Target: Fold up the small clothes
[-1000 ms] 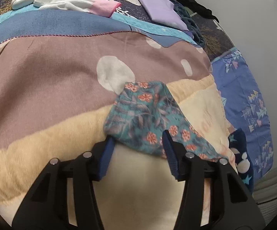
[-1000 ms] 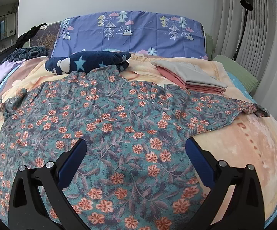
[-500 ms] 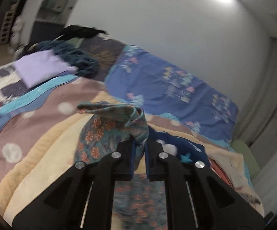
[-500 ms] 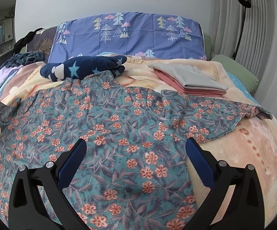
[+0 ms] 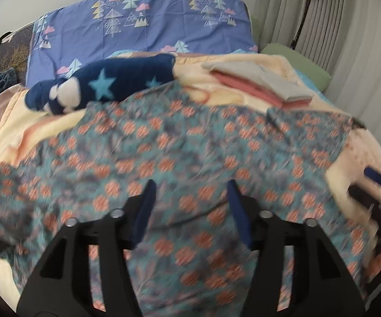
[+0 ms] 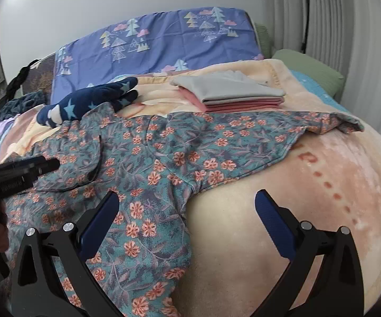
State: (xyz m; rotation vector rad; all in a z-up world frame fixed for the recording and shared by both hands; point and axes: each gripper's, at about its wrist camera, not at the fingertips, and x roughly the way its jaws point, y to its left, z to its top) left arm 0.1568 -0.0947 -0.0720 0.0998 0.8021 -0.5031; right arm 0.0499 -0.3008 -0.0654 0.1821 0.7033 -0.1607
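1. Left wrist view, badly blurred. The left gripper [image 5: 190,206] hung over the floral shirt [image 5: 180,148] with its fingers spread and nothing between them. The shirt lay on the cream blanket [image 5: 24,121]. Its left sleeve appeared folded in over the body, though the blur made that hard to confirm. The right gripper [image 5: 375,182] showed only as a dark smear at the shirt's right edge.

2. Same view, behind the shirt: a star-patterned navy garment [image 5: 103,87] lay loose and unfolded, and a stack of folded clothes [image 5: 259,84], grey over pink, sat just beyond the right sleeve. I judged those as finished pieces.

3. Right wrist view, sharp. The right gripper [image 6: 187,216] was spread wide and empty, straddling the shirt's right side edge [image 6: 187,211] below the armpit.

4. Same view: the left sleeve [image 6: 79,155] lay flat across the shirt body, so one fold looked done. The right sleeve [image 6: 330,124] was stretched out over the blanket, unfolded.

5. My estimate: early in this shirt. Right sleeve, then the lengthwise folds, remained; the navy garment waited.
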